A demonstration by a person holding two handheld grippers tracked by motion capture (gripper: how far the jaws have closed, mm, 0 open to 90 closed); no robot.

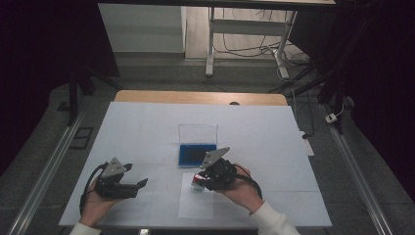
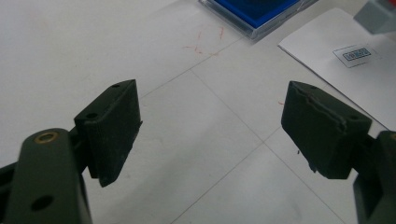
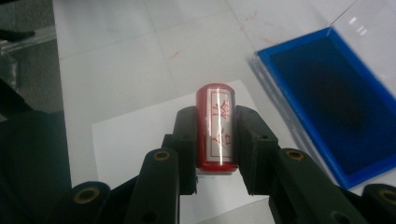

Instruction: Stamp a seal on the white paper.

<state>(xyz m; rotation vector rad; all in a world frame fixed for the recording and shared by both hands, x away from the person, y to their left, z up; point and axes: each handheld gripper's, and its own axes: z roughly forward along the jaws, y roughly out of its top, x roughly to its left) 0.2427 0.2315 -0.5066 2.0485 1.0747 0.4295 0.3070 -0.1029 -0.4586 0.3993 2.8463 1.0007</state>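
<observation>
Nearest the person, the left hand (image 1: 93, 205) rests low on the white table covering (image 1: 147, 127), holding the left gripper (image 2: 210, 126) level and aimed toward the table's middle; its jaws stand wide apart over bare surface. The right hand (image 1: 242, 188) comes in from the lower right, wrist angled inward, carrying the right gripper (image 3: 215, 140) with its jaws clamped on a red cylindrical stamp with a white label bearing red characters (image 3: 215, 128). The stamp lies between the jaws above a white sheet of paper (image 3: 126, 140), on which a small printed blue mark (image 2: 357, 53) shows. Just beyond sits a blue ink pad in an open clear plastic case (image 1: 197, 152).
</observation>
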